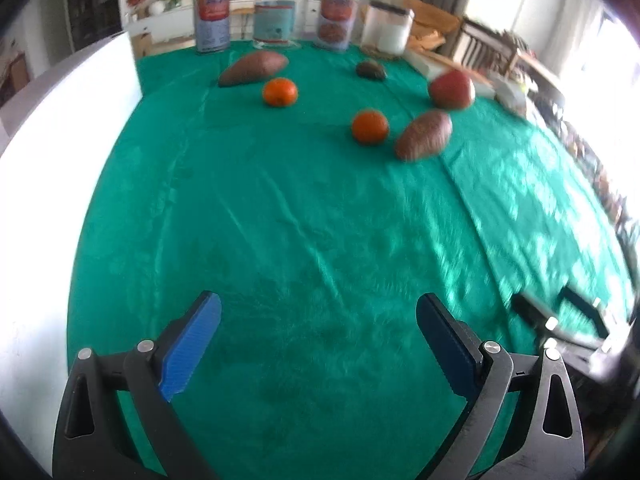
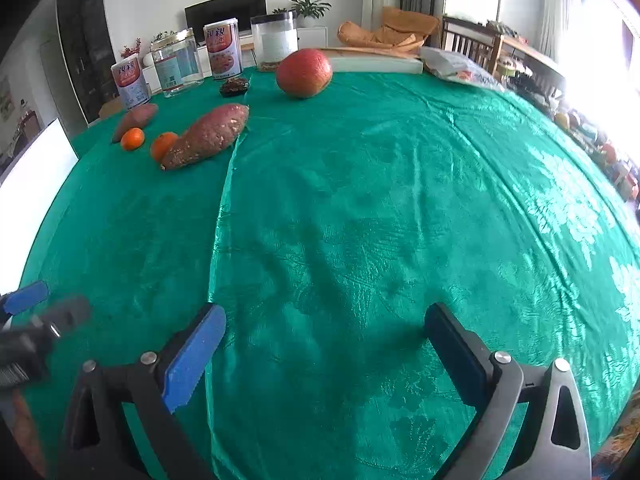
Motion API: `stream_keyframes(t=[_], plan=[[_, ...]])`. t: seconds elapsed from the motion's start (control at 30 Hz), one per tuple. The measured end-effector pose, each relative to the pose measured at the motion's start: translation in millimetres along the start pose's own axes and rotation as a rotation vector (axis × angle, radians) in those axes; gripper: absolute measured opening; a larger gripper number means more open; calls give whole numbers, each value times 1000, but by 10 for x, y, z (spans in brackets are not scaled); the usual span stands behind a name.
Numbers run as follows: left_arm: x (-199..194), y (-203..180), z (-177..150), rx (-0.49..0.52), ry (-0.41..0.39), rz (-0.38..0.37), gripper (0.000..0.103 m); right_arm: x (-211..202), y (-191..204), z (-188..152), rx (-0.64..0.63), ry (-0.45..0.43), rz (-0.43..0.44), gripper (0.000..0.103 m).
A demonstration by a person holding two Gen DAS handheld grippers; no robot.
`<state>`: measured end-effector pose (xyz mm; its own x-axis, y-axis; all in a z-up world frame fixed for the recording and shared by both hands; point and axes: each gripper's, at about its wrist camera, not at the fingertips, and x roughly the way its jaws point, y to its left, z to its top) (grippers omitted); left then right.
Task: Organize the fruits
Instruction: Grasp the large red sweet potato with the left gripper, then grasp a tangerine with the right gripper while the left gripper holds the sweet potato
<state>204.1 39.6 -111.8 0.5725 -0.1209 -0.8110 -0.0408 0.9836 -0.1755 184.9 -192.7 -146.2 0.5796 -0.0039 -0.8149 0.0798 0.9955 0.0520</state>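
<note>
A: Near edge?
B: Left claw is seen released, nothing between the blue pads; right claw likewise spread and empty. Both are held over a desk draped in shiny green patterned cloth, creased down the middle.

A: Fruit count, near to far?
B: Two sweet potatoes: near sweet potato is touched by the near orange; far sweet potato lies just behind the far orange. Two oranges counted. One mango further back, apart. One dark small item near the jars, too blurred to be named.

A: Back edge, room?
B: Four containers are lined up: two printed cans, one clear jar, one white-filled jar. Behind, a TV, potted plants, wooden chairs and bright windows are seen.
</note>
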Motion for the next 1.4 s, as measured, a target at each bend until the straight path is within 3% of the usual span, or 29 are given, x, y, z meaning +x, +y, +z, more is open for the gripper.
stream_keyframes(t=[0.13,0.23,0.33,0.4,0.43,0.57,0.67,0.9,1.0,1.03,1.23,1.33,1.4], plan=[[-215,154,743,-221,-116,-40,99,2,0,0,1,-2,11,102],[-99,193,1280,-290,-134,-58,99,5,2,1,1,-2,20,103],[315,149,1818,-200,-30,-52,99,1,-14,0,8,-5,32,103],[578,84,2061,-39,33,42,99,-2,-19,-4,10,-6,36,103],[710,62,2152,66,58,125,99,-3,-22,-4,12,-7,38,103],[1048,146,2266,297,117,285,99,0,-17,-1,8,-5,34,103],[1225,256,2310,332,125,307,98,6,0,1,0,-2,28,103],[1521,317,2431,262,152,221,96,15,2,6,-3,-1,27,103],[1644,307,2425,245,195,160,53,15,3,6,-2,-2,27,103],[1662,321,2428,227,201,167,47,16,4,6,-2,-2,27,103],[1457,511,2314,78,169,132,46,21,6,7,-4,-1,24,103],[1155,671,2174,-61,150,125,46,27,7,12,-5,0,21,103],[918,669,2018,-95,142,152,46,26,7,13,-5,0,22,103]])
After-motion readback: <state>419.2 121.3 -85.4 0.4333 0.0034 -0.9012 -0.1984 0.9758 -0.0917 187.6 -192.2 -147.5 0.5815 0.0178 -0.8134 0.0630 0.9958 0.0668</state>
